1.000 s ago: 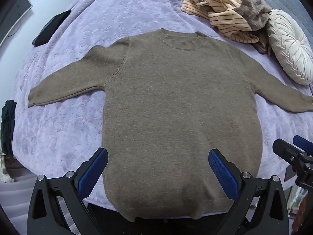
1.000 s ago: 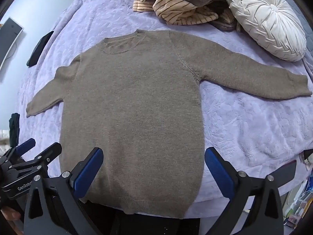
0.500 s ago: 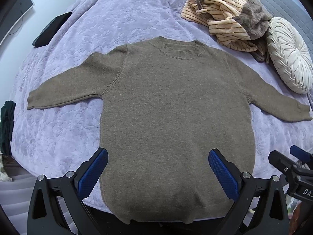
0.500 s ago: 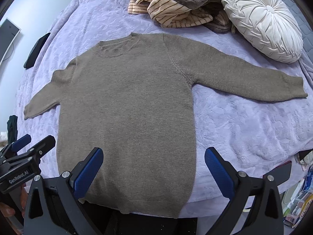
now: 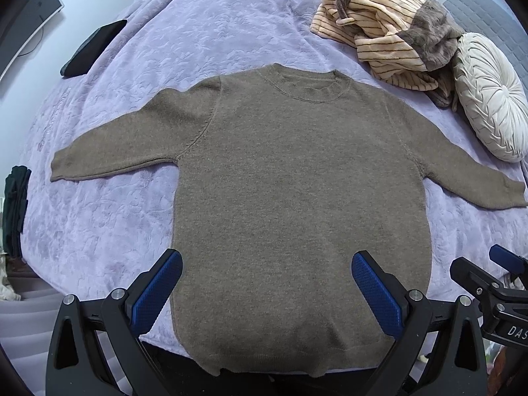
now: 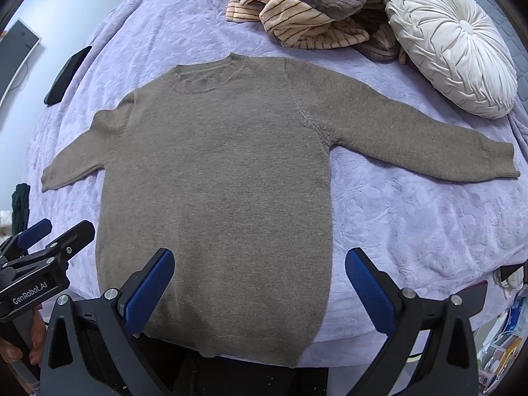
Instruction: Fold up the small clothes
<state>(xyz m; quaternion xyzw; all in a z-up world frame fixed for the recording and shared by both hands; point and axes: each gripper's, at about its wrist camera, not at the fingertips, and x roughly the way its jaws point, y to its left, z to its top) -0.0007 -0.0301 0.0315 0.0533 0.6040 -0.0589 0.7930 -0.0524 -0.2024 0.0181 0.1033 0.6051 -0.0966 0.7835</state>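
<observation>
A small brown knitted sweater (image 5: pixel 297 191) (image 6: pixel 217 178) lies flat and face up on the lilac bedspread (image 5: pixel 109 217), both sleeves spread sideways, its hem hanging slightly over the near edge. My left gripper (image 5: pixel 265 283) hovers open above the lower body of the sweater, nothing between its blue pads. Over the sweater's lower right side my right gripper (image 6: pixel 259 280) is open too, holding nothing. Each gripper shows at the edge of the other's view: the right gripper (image 5: pixel 488 283), the left gripper (image 6: pixel 49 250).
A striped beige and brown garment (image 5: pixel 389 39) (image 6: pixel 307 10) is heaped at the far right beside a round cream pleated cushion (image 5: pixel 491 95) (image 6: pixel 452 39). A dark flat device (image 5: pixel 94 48) (image 6: pixel 67 74) lies at the far left. Dark cloth (image 5: pixel 15 204) hangs off the left edge.
Both grippers have pulled back and up a little from the sweater, so more of the bed shows. The sweater has not moved, and both grippers stay open.
</observation>
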